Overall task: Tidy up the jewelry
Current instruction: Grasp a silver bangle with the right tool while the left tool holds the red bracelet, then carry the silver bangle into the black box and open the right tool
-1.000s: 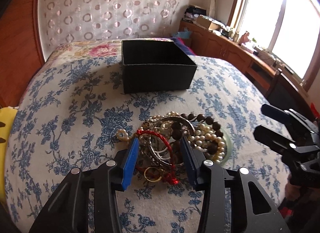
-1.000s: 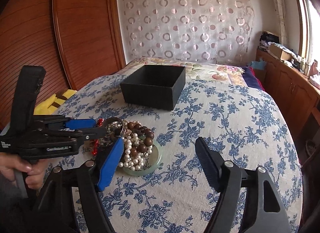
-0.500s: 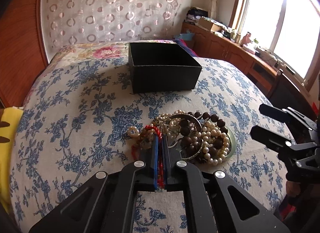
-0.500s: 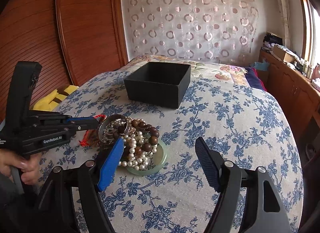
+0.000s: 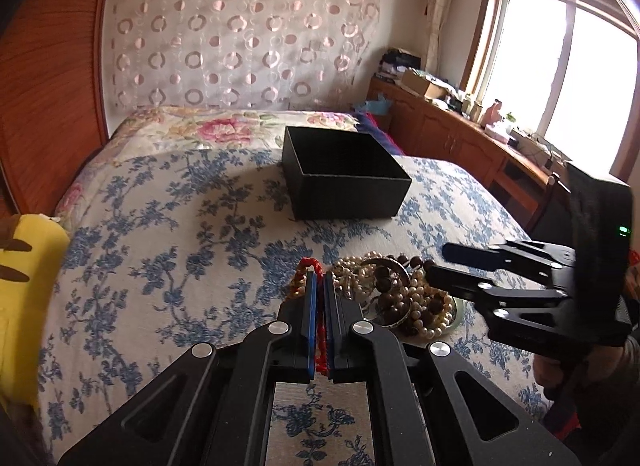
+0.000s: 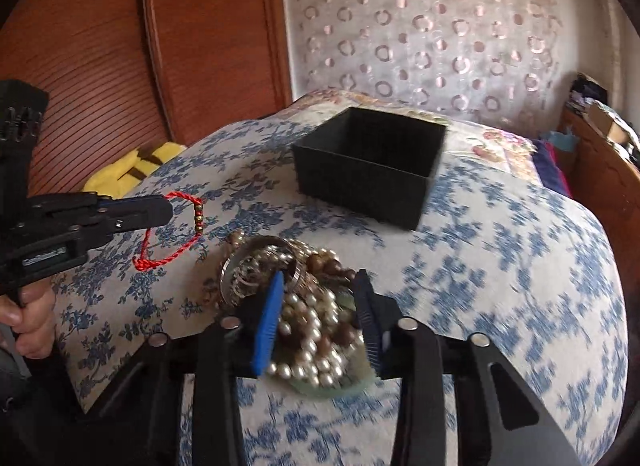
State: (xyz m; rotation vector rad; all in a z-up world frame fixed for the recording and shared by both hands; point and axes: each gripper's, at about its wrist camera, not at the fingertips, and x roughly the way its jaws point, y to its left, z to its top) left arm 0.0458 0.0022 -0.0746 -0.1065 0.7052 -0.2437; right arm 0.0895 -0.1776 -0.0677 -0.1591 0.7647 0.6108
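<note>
left gripper (image 5: 319,290) is pressed together on the red cord bracelet (image 6: 170,231). in the right wrist view the cord hangs as a loop from its tips, clear of the bedspread (image 6: 500,266), with a few small beads (image 6: 198,217) strung on the far side. the loop sits to the left of the jewelry pile (image 6: 296,306), not touching it.

right gripper (image 6: 318,298) is over the pile with its jaws closing. pearl strands (image 6: 316,340) and dark wooden beads (image 6: 320,262) lie between the fingers; can't tell whether the pads press on them yet, that view is motion-blurred.

the pile sits on a pale green dish (image 6: 344,384), and a metal bangle (image 6: 256,262) rests at the pile's left edge.

black box (image 5: 346,173) stands open on the bedspread, beyond the pile and well apart from it. inside is dark, contents not readable.

a hand (image 6: 28,322) grips the left tool's handle at the left of the pile. a yellow cushion (image 5: 24,298) lies at the bed edge, far left of the pile.
</note>
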